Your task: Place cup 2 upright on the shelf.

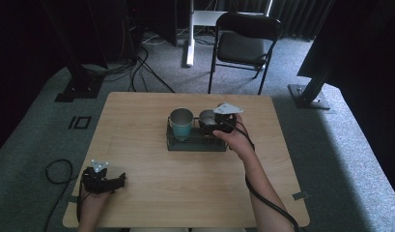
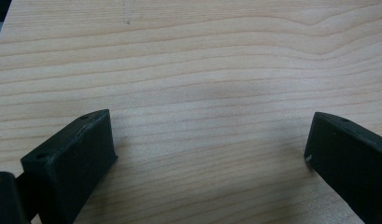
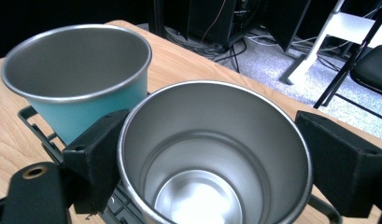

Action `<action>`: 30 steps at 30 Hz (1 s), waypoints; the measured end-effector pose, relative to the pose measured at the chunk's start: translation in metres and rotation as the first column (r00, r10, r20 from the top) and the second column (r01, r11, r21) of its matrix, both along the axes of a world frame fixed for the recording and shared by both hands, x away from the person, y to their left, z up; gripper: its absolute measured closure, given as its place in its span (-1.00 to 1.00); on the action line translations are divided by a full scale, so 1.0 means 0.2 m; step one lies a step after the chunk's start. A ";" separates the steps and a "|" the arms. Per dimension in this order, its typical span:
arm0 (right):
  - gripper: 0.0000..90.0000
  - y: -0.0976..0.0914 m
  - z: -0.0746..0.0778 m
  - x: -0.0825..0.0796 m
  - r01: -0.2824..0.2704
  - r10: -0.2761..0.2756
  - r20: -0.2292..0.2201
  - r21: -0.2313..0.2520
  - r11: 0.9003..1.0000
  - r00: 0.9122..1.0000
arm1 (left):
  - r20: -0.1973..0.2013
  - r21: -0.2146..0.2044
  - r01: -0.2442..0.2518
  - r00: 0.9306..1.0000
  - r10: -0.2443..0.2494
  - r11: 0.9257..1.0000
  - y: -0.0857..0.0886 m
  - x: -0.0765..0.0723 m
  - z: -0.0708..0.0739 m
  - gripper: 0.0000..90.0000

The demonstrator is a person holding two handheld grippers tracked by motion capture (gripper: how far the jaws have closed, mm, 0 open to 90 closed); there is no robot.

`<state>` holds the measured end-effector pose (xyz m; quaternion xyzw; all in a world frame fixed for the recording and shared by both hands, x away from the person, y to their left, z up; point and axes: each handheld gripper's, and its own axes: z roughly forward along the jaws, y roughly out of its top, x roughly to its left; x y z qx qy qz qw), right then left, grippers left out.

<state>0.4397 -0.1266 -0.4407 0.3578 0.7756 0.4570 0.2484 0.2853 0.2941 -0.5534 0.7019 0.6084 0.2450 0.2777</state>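
Straddling plain steel cup (image 3: pixel 212 154), right gripper (image 3: pixel 212 158) jaws spread either side of rim, apparently touching; firm clamp cannot be told. Cup upright in dark wire rack (image 1: pixel 197 140), table centre, at 3 o'clock of teal-sided steel cup (image 3: pixel 81 74), nearly touching. Risk: smooth, tapered wall slipping from pads; rim knocking neighbour. Left gripper (image 2: pixel 207 154) wide apart, idle over pale wood-grain table (image 2: pixel 202 56), 7 o'clock.

No text, label, brand, number or sign can be read on anything in these pictures.
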 end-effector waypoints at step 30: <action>-0.71 0.03 -0.14 0.01 0.006 -0.006 -0.031 0.007 1.000 0.999 | 0.000 0.000 0.000 1.000 0.000 1.000 0.00 0.00 0.00 -0.95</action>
